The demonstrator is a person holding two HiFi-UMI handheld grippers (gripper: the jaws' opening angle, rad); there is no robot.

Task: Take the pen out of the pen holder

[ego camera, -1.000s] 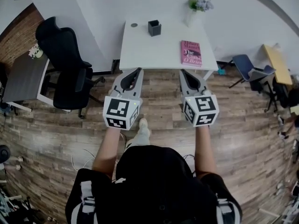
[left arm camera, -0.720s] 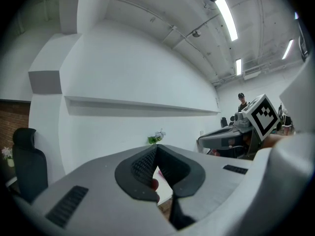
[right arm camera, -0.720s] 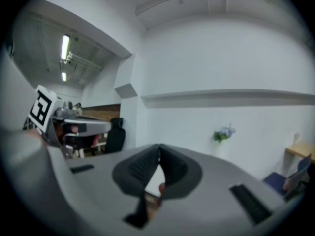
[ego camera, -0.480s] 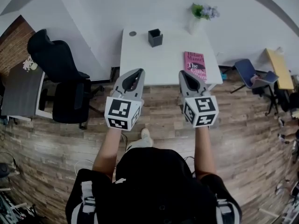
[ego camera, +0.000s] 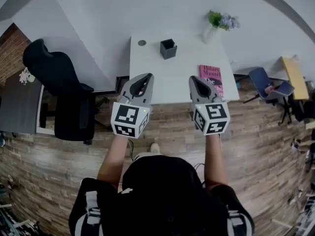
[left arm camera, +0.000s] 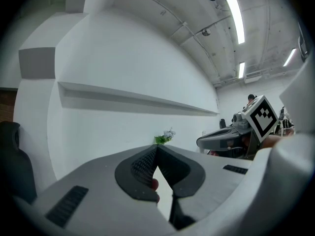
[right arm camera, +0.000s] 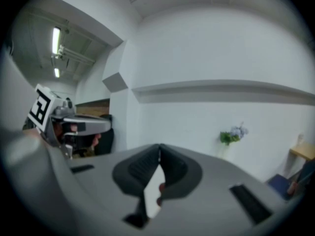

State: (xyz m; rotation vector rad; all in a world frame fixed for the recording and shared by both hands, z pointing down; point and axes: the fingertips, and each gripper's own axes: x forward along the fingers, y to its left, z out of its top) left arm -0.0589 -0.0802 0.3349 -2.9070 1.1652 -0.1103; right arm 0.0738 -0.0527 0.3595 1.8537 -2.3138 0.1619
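Observation:
A dark square pen holder stands near the back of the white table; I cannot make out a pen in it from here. My left gripper hovers at the table's front edge, well short of the holder, jaws shut and empty. My right gripper is level with it on the right, also shut on nothing. In the left gripper view the left gripper has its jaw tips touching and points at the white wall. The right gripper shows its tips closed the same way.
A pink book lies at the table's right front. A vase of flowers stands at the back right, a small round disc at the back left. A black office chair is on the left, blue chair on the right.
The person has stepped closer to the table, so table, holder and book sit lower in the head view. Both grippers stay shut and side by side.

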